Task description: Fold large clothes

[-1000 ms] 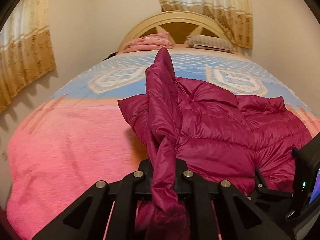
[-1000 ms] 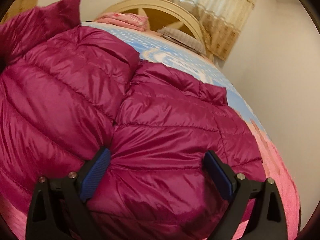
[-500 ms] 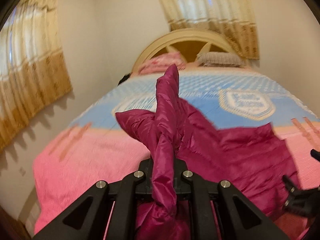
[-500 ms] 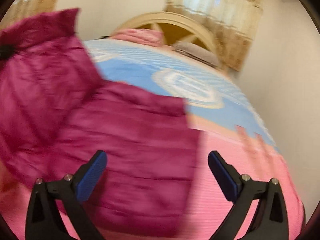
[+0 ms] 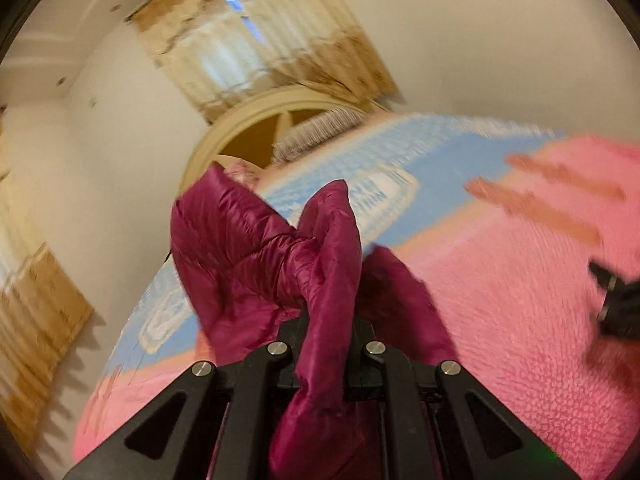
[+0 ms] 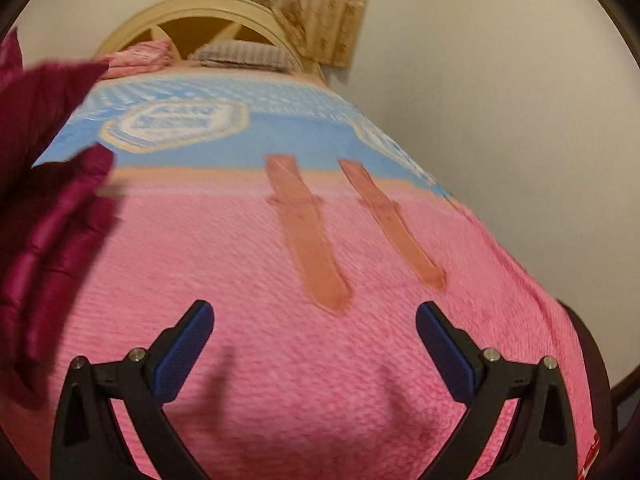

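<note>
Since a second ago the magenta puffer jacket (image 5: 256, 264) has left the middle of the bed (image 6: 320, 264), where it lay spread under both cameras; it now hangs bunched from the left hand-held gripper (image 5: 326, 344), swung to the left side, and shows in the right wrist view only at 9 o'clock. The left hand-held gripper is clamped on a narrow fold of jacket fabric. The right hand-held gripper (image 6: 314, 336) has just been opening and stands wide apart over bare pink bedspread, nothing between its fingers (image 6: 184, 350). The risk, as I judge it, is the single pinch: the fabric looks slick, and the padded bulk dangling from one small fold could slide out. The free part could also twist or fold on itself, spoiling any flat layout before the right hand-held gripper gets hold of it.
</note>
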A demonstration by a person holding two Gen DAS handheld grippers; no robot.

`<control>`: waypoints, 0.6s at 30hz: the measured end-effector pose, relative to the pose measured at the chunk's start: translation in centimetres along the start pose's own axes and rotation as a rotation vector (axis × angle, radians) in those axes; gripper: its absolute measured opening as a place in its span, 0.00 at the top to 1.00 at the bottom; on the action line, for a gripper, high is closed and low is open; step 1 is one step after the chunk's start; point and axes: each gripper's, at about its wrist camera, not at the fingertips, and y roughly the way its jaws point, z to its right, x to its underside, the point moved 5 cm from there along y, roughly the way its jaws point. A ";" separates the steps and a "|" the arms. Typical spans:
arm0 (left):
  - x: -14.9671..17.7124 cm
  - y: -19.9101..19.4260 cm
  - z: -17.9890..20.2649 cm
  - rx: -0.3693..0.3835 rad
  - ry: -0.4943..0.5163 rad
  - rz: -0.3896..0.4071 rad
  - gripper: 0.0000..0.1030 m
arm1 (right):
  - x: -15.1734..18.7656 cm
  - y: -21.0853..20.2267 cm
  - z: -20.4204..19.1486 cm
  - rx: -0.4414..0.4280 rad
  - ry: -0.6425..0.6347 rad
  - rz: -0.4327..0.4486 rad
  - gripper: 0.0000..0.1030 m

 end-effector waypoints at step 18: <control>1.2 -3.4 6.4 0.028 0.151 0.054 0.20 | 1.9 2.2 2.8 0.000 0.069 -0.072 0.00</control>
